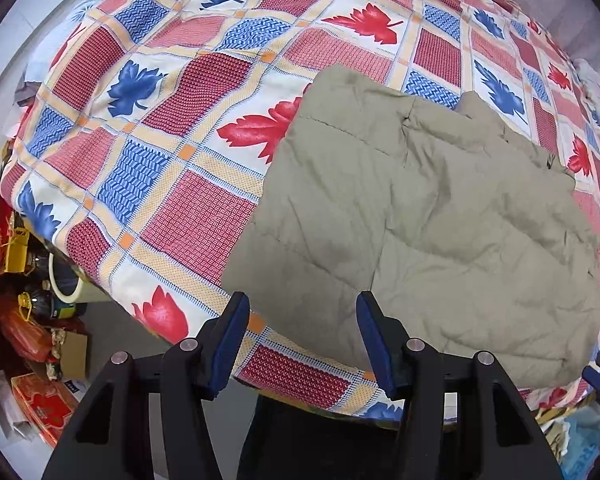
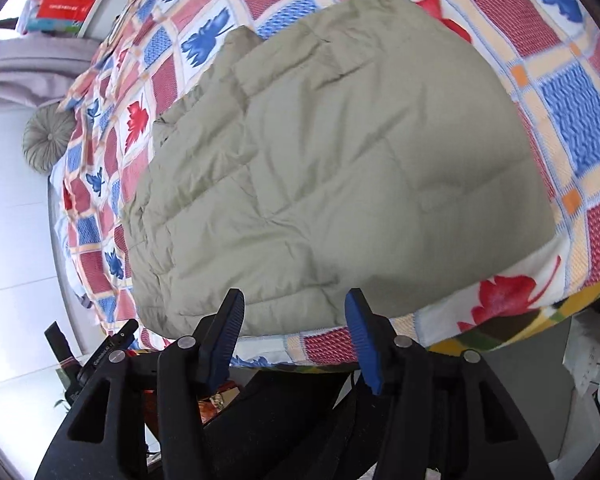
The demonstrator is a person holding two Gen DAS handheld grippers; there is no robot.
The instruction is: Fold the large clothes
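Olive-green quilted fabric fills our view: the padded jacket point(image 1: 420, 216) lies folded and flat on the bed, near its front edge, on the checked bedspread point(image 1: 172, 152) with its red and blue leaves.

Far left in the left wrist view, we pick out floor clutter beside the bed: a red box point(image 1: 44, 404), a cardboard box point(image 1: 74, 354) and a red bag point(image 1: 24, 338), all well apart from the jacket. Moving right, our left gripper point(image 1: 302, 300) hovers over the jacket's near edge, blue pads spread wide, nothing between them, not touching the cloth. At the far right edge, a blue-tipped piece of the other tool point(image 1: 598, 372) peeks in.

Over to the right wrist view: at far left a round tufted cushion point(image 2: 46, 142) sits against the bed's side, with a red-and-white package point(image 2: 62, 10) up top. Our right gripper point(image 2: 294, 300) also stands wide apart and empty, poised above the jacket's front hem. Nothing lies on top of the jacket; to its right, only bedspread.
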